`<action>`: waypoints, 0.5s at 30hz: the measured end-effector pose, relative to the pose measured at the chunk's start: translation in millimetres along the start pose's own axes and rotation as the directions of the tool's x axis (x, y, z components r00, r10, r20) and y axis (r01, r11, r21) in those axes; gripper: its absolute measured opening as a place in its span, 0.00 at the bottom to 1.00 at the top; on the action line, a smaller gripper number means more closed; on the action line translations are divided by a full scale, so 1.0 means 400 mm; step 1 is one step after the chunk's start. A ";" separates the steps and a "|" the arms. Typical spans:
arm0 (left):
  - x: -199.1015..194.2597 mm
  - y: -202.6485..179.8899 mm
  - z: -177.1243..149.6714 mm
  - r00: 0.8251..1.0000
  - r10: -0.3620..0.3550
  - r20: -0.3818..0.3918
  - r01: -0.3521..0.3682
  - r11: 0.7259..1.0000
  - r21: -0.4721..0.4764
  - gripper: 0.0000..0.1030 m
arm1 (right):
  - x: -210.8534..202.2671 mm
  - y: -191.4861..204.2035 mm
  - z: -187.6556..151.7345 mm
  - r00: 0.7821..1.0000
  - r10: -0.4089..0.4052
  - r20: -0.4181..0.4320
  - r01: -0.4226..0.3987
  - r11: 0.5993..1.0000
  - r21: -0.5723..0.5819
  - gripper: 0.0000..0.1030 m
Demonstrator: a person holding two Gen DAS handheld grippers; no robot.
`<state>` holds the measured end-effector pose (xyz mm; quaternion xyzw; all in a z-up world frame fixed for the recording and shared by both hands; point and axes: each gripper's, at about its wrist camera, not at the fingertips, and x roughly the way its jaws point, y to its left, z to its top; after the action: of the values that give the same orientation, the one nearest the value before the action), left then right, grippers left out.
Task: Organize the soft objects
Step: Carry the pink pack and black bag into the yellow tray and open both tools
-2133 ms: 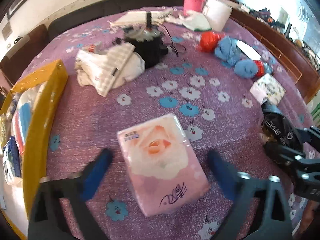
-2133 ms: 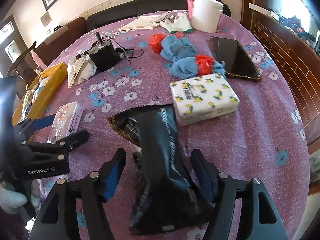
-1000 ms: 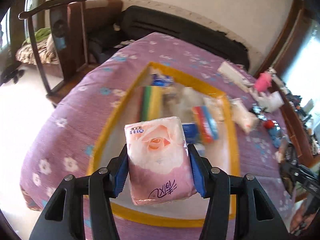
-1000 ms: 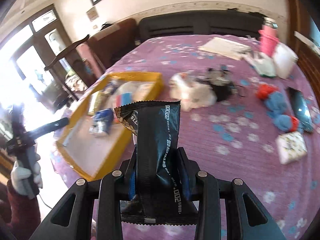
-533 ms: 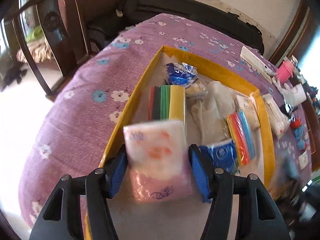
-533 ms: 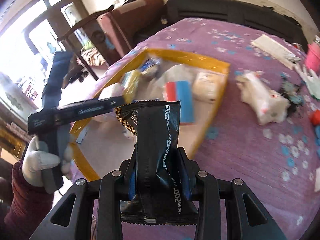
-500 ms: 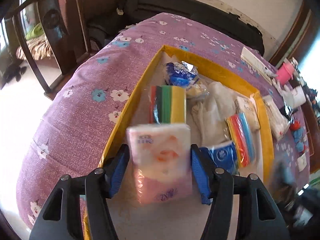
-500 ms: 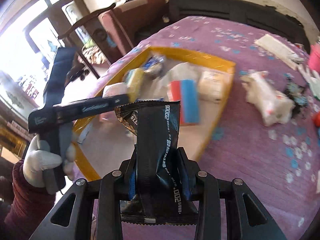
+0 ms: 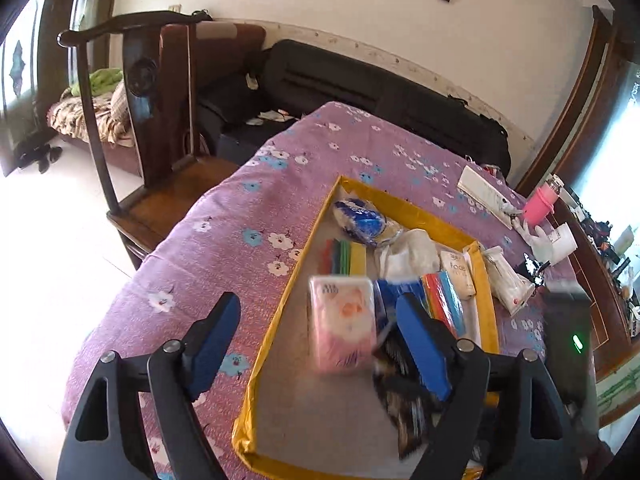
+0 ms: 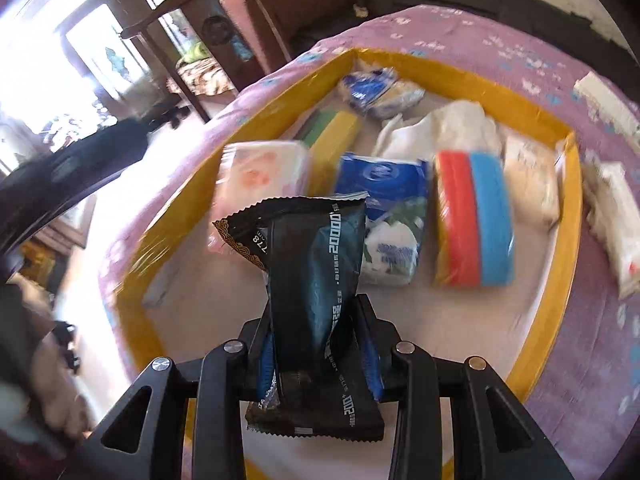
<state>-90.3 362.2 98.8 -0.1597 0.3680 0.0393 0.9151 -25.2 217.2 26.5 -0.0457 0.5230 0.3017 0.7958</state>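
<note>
Surface: I see a table under a purple cloth (image 9: 248, 216) printed with white and blue flowers.
Tray: a yellow-rimmed tray (image 9: 304, 256) sits directly on the cloth, near the edge closest to me.
Beside the tray: a white plastic-wrapped pack (image 9: 506, 280) lies on the cloth just outside the tray's far right rim.
Far side: a long white flat box (image 9: 480, 194) lies on the cloth; beyond it stands a pink cup (image 9: 538, 206), with a white container (image 9: 562, 242) close by.
Small dark item: something black (image 9: 534, 268) sits near the white pack; I cannot tell what it is.
</note>
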 end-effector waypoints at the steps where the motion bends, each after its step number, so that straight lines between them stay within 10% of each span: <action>1: -0.004 -0.004 -0.004 1.000 0.006 0.005 -0.006 1.000 0.004 0.78 | 0.002 -0.007 0.009 1.000 -0.010 0.006 0.010 1.000 0.006 0.38; 5: -0.011 -0.031 -0.020 0.999 0.031 0.010 -0.031 0.999 0.027 0.79 | -0.003 -0.025 0.023 0.999 -0.021 0.026 0.020 0.999 0.034 0.45; 8: -0.019 -0.063 -0.035 0.996 0.081 0.029 -0.083 0.995 0.060 0.85 | -0.046 -0.029 0.006 0.998 0.028 0.061 -0.031 0.998 0.052 0.69; 15: -0.051 -0.163 -0.082 0.978 0.173 0.113 -0.190 0.969 0.160 0.91 | -0.176 -0.057 -0.058 0.984 -0.008 0.178 -0.004 0.998 0.067 0.77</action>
<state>-114.5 291.0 107.7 -0.0444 0.3378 0.0993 0.9349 -51.1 159.3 71.2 0.0077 0.4597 0.2862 0.8407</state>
